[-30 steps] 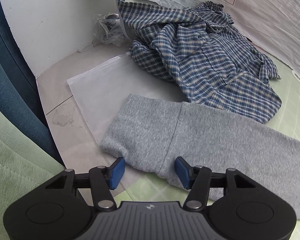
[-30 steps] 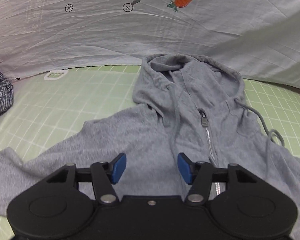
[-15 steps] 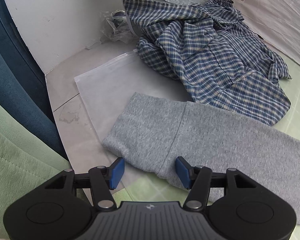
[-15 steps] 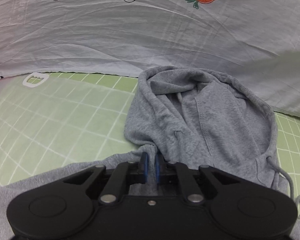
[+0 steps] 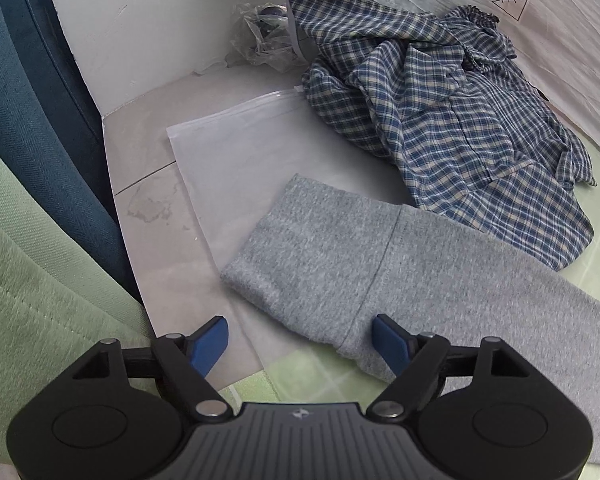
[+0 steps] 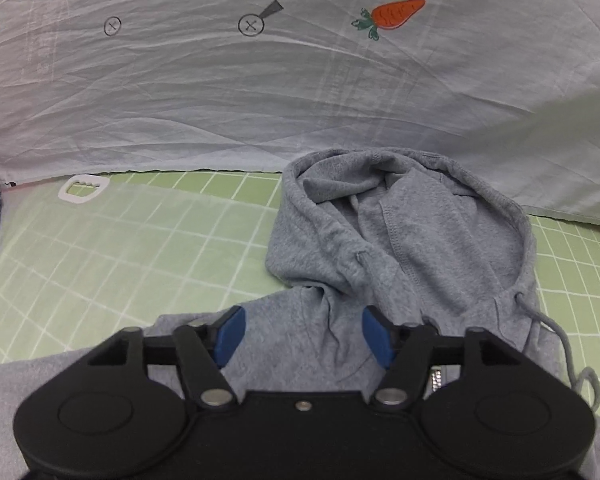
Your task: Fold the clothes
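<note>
Grey hoodie [image 6: 400, 248] flat on green grid mat [image 6: 140, 248], hood rumpled, sleeve [image 5: 400, 272] outstretched

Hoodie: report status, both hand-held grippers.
Left hand-held gripper opening over the sleeve cuff, nothing pinched. Right hand-held gripper opening below the hood, hoodie released. Plaid shirt lies beside the sleeve.

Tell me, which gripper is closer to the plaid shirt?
Left. The left gripper, jaws opening over the grey hoodie's sleeve cuff, has the plaid shirt just beyond. The right gripper, opening too, hovers below the hood.
</note>
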Demonstrator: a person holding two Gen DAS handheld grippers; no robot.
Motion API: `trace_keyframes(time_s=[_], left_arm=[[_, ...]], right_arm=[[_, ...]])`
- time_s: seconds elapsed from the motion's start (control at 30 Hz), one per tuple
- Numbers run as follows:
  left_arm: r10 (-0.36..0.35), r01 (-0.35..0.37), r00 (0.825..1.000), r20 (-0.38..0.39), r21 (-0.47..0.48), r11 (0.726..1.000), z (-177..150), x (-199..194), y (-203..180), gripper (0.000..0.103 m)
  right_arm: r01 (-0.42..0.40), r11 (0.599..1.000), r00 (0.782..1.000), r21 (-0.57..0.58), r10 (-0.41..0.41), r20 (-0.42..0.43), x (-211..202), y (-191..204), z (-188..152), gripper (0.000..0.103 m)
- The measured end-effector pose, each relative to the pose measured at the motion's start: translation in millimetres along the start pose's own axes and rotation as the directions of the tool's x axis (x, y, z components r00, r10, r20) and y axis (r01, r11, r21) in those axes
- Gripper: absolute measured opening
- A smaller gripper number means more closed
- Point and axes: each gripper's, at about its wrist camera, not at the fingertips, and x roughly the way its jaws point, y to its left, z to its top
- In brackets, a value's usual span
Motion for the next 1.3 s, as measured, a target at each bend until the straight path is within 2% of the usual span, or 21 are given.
trace_keyframes(time_s=[0.07,0.17,0.33,0.4,0.53,0.67,0.77,0.9,1.07,1.13,1.2,1.3], left_arm=[[-0.004,0.004,1.000,-0.003,-0.008,1.000,0,1,2,0.085],[-0.011,0.011,1.000,0.005,0.001,1.000,-1,2,4,0.088],[-0.024,0.024,1.000,0.013,0.030,0.999,-1,2,5,0.088],[-0.027,0.026,1.000,0.015,0.061,0.998,-1,2,2,0.088],[-0.024,0.019,0.999,0.037,0.126,0.992,-1,-11,-9,0.087],[-0.082,0.065,0.992,0.095,0.164,0.984,-4,-40,-34,0.087],[-0.146,0.113,0.980,0.132,0.229,0.967,-19,-68,-67,0.087],[-0.249,0.193,0.961,0.123,0.349,0.917,-62,-99,-121,0.087],[-0.352,0.289,0.935,0.046,0.476,0.831,-141,-132,-199,0.087],[-0.390,0.331,0.921,0.002,0.526,0.784,-173,-146,-230,0.087],[-0.406,0.351,0.913,-0.031,0.566,0.746,-195,-155,-254,0.087],[-0.396,0.349,0.916,-0.061,0.606,0.714,-225,-163,-283,0.087]], right_arm=[[-0.003,1.000,1.000,0.024,0.002,0.019,-30,-3,-20,0.093],[0.033,0.998,0.999,0.054,-0.032,-0.014,-69,-11,-62,0.097],[0.109,0.994,0.988,0.024,-0.105,-0.109,-111,-14,-137,0.099],[0.116,0.992,0.984,0.054,-0.107,-0.142,-122,-17,-158,0.099],[0.154,0.983,0.982,0.102,-0.141,-0.129,-148,-26,-178,0.100],[0.196,0.970,0.979,0.144,-0.184,-0.092,-172,-49,-183,0.101],[0.219,0.953,0.975,0.209,-0.207,-0.078,-182,-78,-184,0.101],[0.226,0.934,0.974,0.278,-0.216,-0.067,-191,-123,-188,0.101],[0.228,0.934,0.974,0.275,-0.218,-0.065,-203,-181,-191,0.101],[0.233,0.937,0.972,0.260,-0.226,-0.059,-203,-208,-189,0.101],[0.249,0.939,0.969,0.237,-0.241,-0.061,-198,-231,-185,0.101],[0.256,0.945,0.967,0.205,-0.248,-0.064,-182,-262,-175,0.100]])
